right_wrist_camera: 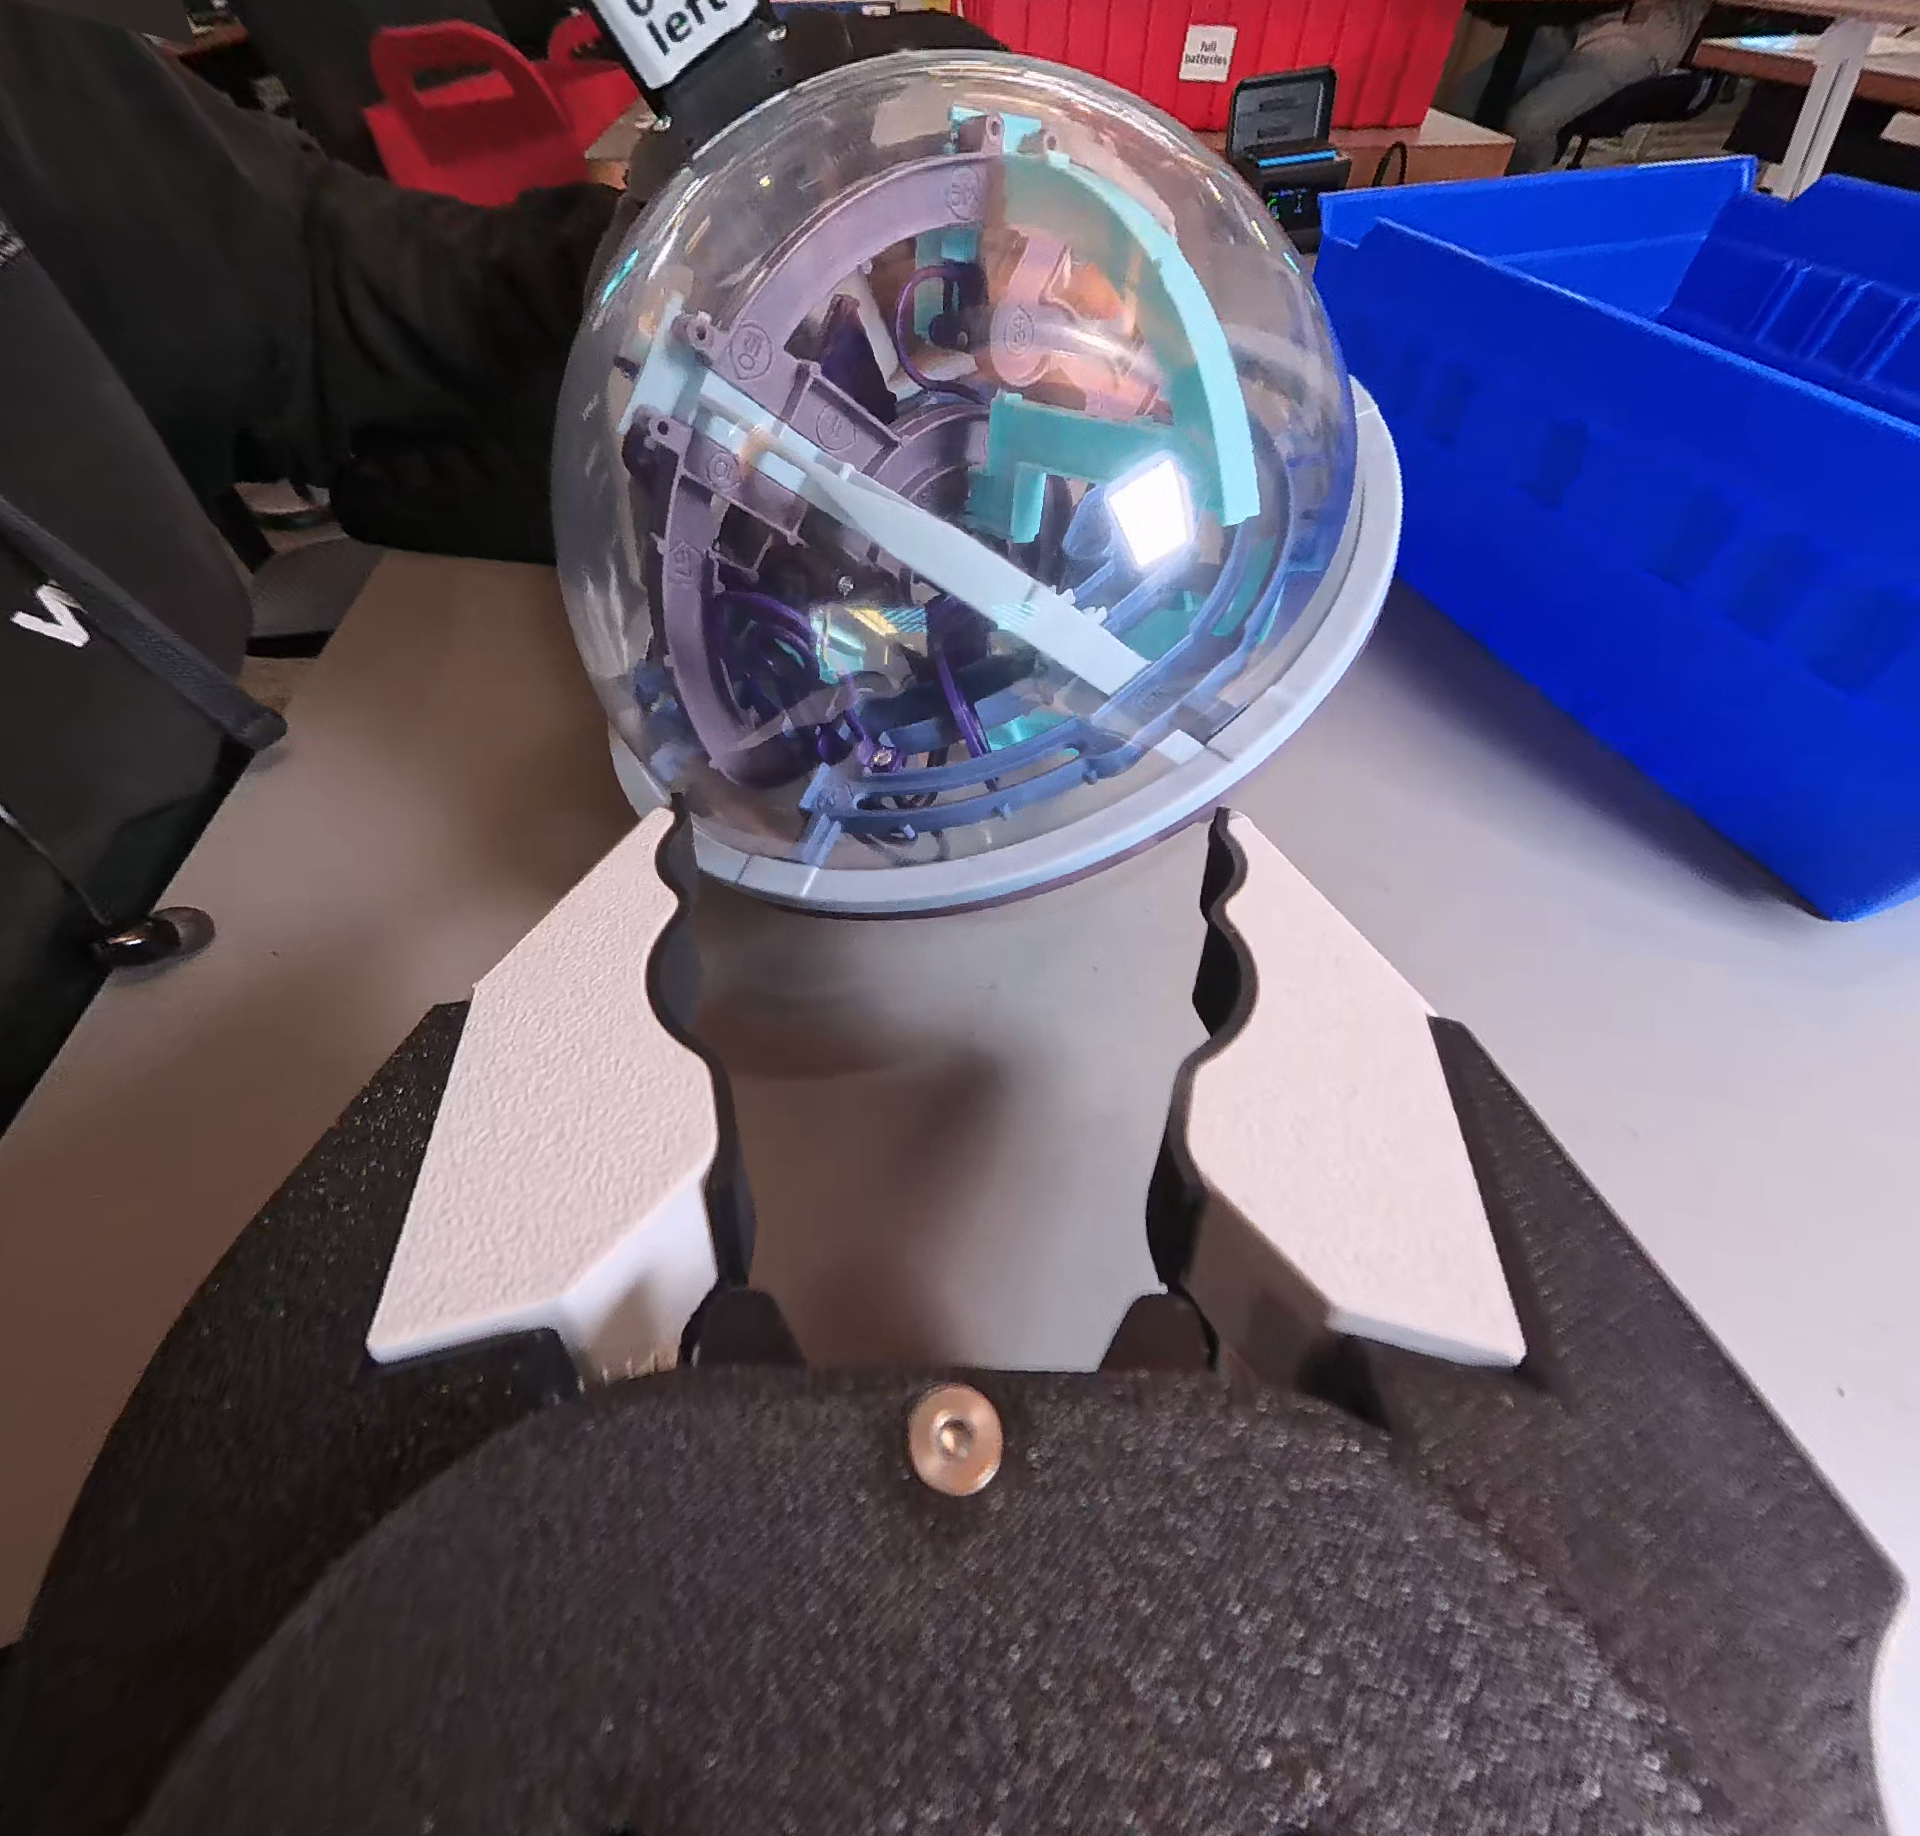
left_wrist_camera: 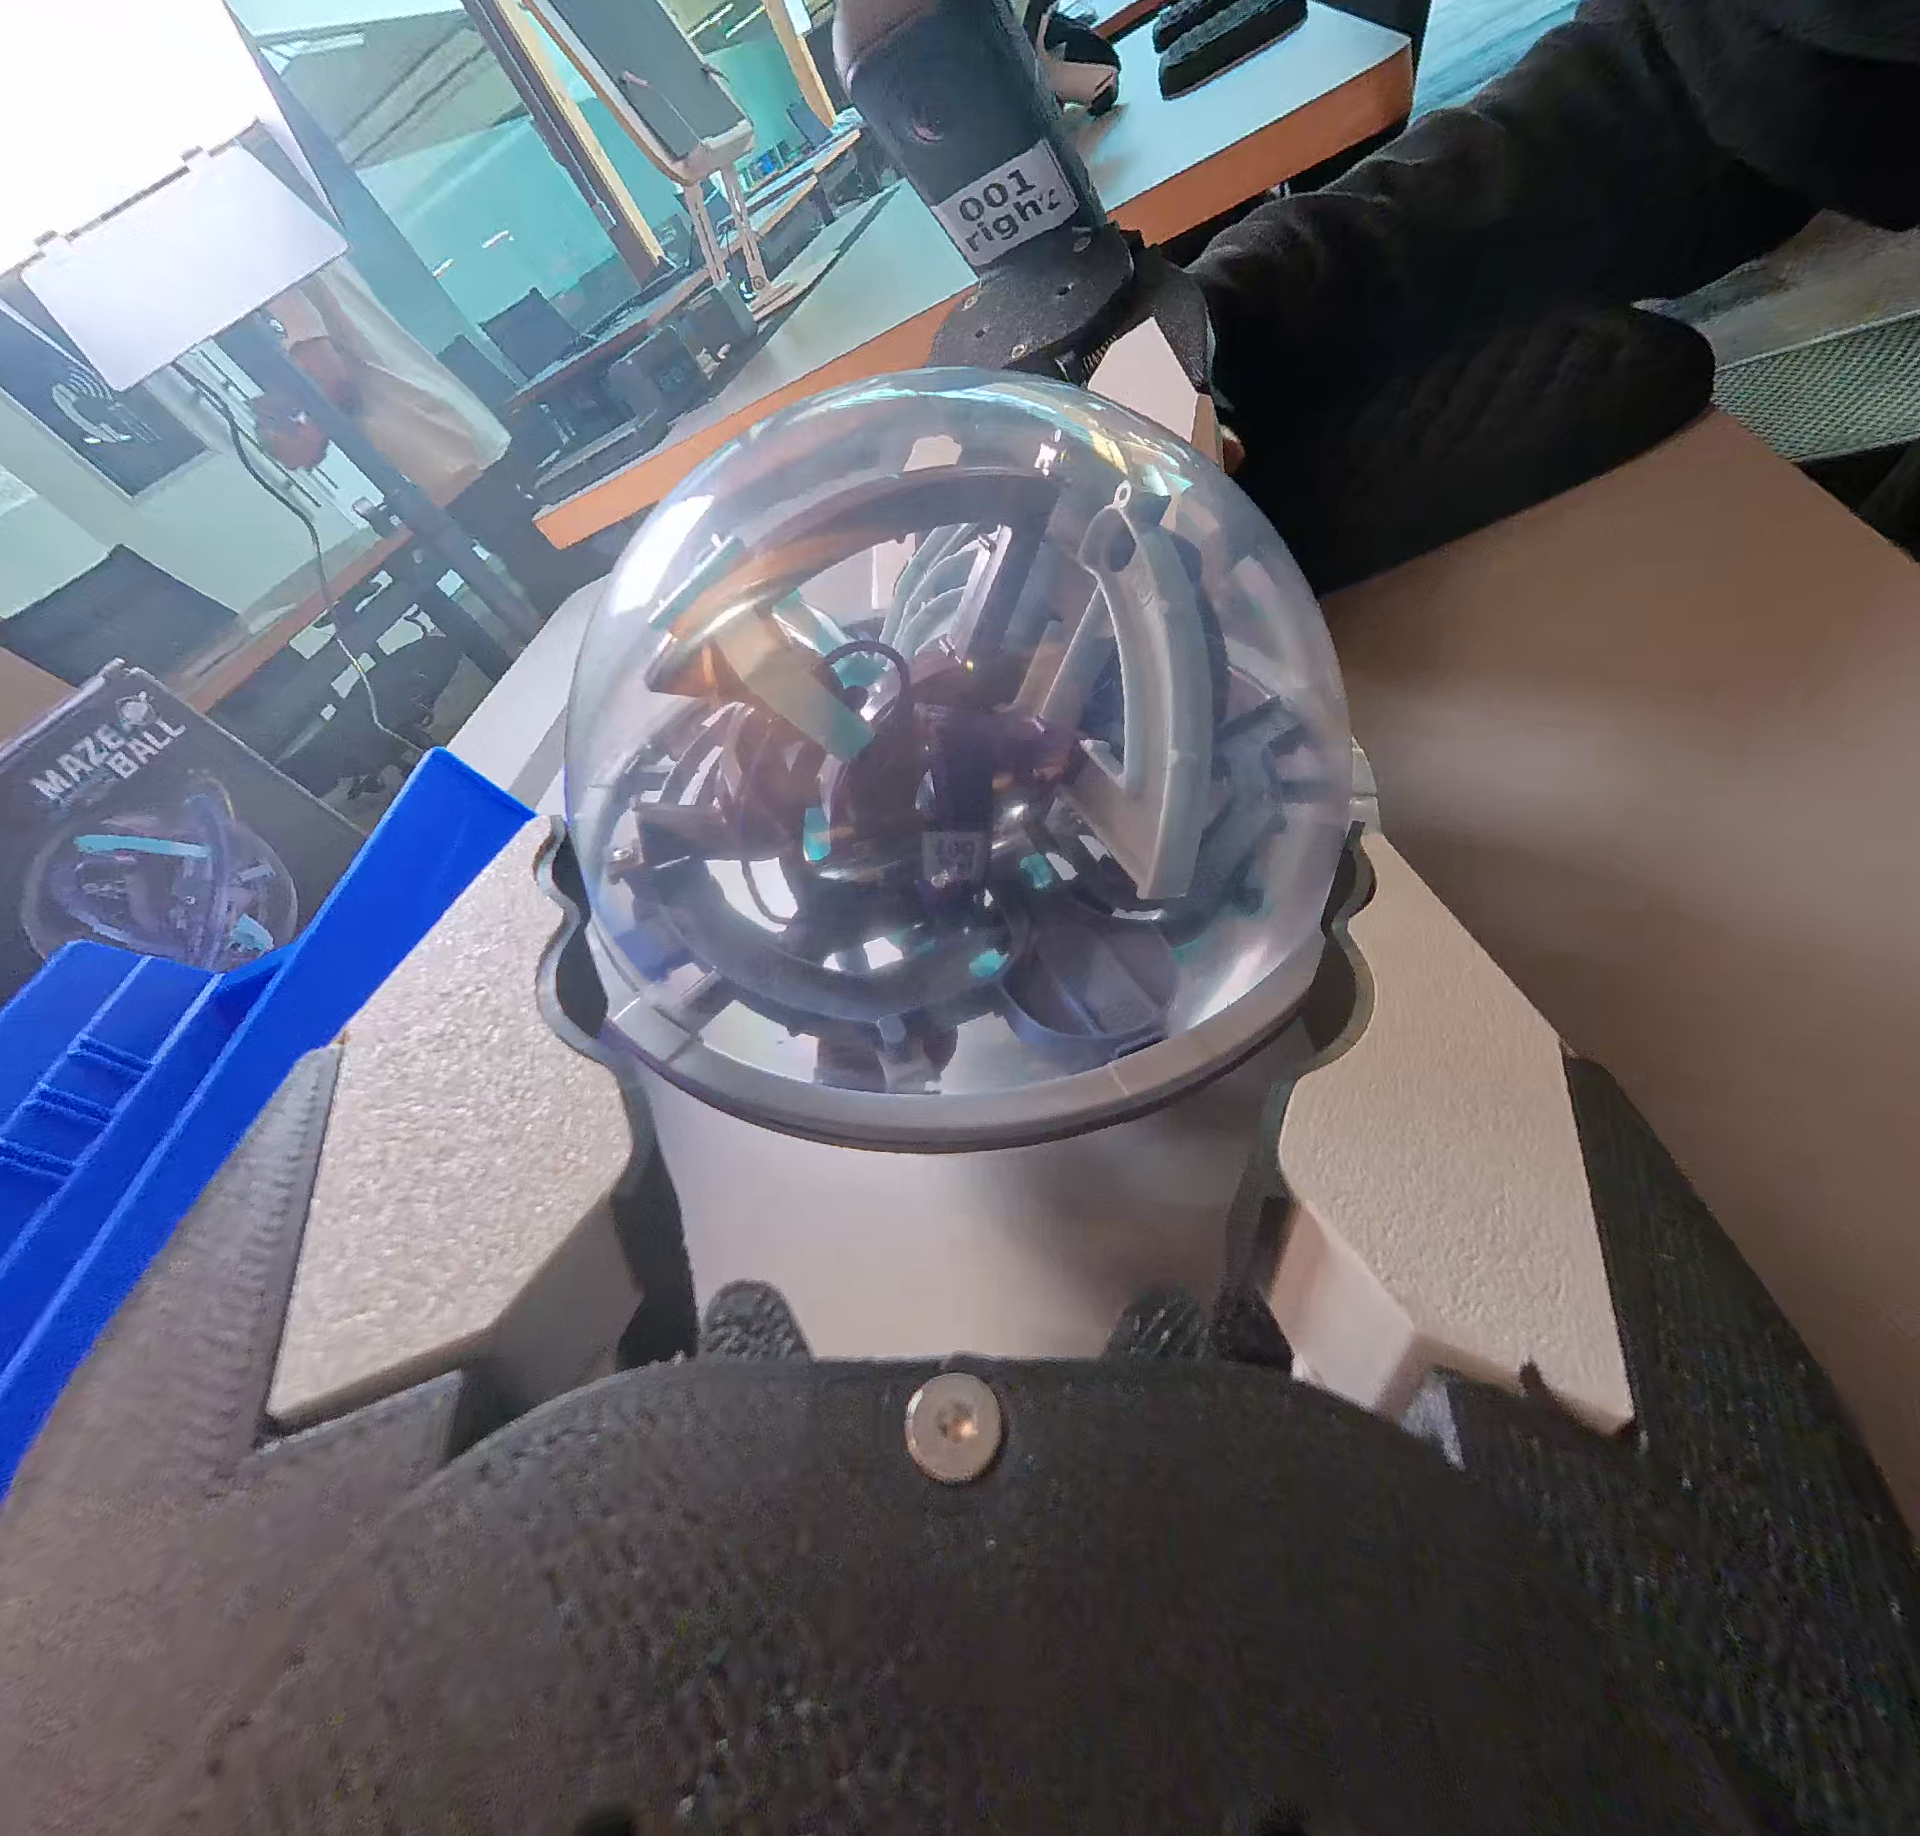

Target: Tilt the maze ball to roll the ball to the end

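Observation:
The maze ball (left_wrist_camera: 956,747) is a clear sphere with grey, purple and teal tracks inside and a grey rim. My left gripper (left_wrist_camera: 956,841) is shut on it, with both pads against its sides. In the right wrist view the maze ball (right_wrist_camera: 956,456) hangs tilted above the table (right_wrist_camera: 1507,955), with its shadow beneath it. The left gripper (right_wrist_camera: 717,72) is behind it. My right gripper (right_wrist_camera: 945,830) is open, and its fingertips (right_wrist_camera: 670,830) reach just under the ball's lower rim. In the left wrist view the right gripper (left_wrist_camera: 1039,311) is behind the ball, its fingers hidden. I cannot pick out the small ball inside.
A blue bin (right_wrist_camera: 1662,456) stands to the right of the ball and also shows in the left wrist view (left_wrist_camera: 156,1111). The maze ball's box (left_wrist_camera: 135,830) lies beyond it. A red crate (right_wrist_camera: 1195,10) is at the back. A person's dark sleeve (right_wrist_camera: 312,311) is on the left.

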`<state>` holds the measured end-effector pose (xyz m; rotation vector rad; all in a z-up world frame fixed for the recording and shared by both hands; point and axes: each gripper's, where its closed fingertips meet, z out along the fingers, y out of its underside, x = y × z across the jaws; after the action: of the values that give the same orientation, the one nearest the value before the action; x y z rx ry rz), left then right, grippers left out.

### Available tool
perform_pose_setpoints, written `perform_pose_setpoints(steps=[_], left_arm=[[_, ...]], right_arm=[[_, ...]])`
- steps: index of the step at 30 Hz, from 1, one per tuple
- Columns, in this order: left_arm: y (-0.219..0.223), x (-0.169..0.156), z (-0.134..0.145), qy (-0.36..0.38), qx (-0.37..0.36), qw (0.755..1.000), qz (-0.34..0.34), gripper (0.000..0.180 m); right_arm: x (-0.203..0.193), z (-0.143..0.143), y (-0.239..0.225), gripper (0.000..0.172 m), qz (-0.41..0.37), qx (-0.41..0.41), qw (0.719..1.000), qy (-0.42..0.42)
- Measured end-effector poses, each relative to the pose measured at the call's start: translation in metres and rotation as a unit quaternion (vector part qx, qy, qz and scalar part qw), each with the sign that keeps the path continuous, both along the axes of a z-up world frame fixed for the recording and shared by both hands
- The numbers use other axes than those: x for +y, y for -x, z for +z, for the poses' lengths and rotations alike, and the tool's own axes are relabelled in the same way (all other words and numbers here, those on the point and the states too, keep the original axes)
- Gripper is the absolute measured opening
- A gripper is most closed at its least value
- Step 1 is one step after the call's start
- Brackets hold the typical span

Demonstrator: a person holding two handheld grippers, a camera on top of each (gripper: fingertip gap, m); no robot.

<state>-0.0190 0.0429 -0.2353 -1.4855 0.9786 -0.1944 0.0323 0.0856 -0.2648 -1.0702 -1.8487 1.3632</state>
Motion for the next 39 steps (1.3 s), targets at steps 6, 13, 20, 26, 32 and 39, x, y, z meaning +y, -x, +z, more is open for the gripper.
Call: perform_pose_setpoints(steps=[6,13,20,26,32,39], left_arm=[[0.005,-0.009,0.012,0.09,-0.146,0.984,-0.042,0.147],[0.013,0.003,-0.002,0.083,-0.086,0.993,0.013,0.144],[0.016,0.005,-0.002,0.065,-0.071,0.995,0.021,0.141],[0.014,0.006,-0.002,0.054,-0.057,0.997,0.027,0.141],[0.015,0.006,0.0,0.053,-0.053,0.997,0.035,0.14],[0.027,0.01,0.004,0.065,-0.067,0.994,0.061,0.135]], right_arm=[[0.001,-0.003,0.0,0.079,-0.007,0.009,0.999,-0.036],[0.001,0.004,0.001,0.073,-0.012,0.031,0.999,-0.031],[0.003,0.003,0.002,0.068,-0.019,0.028,0.999,-0.033],[0.007,0.0,0.003,0.068,-0.032,0.024,0.998,-0.045],[0.011,0.0,0.005,0.068,-0.047,0.03,0.996,-0.07],[0.014,0.028,0.003,0.059,-0.072,0.106,0.983,-0.131]])
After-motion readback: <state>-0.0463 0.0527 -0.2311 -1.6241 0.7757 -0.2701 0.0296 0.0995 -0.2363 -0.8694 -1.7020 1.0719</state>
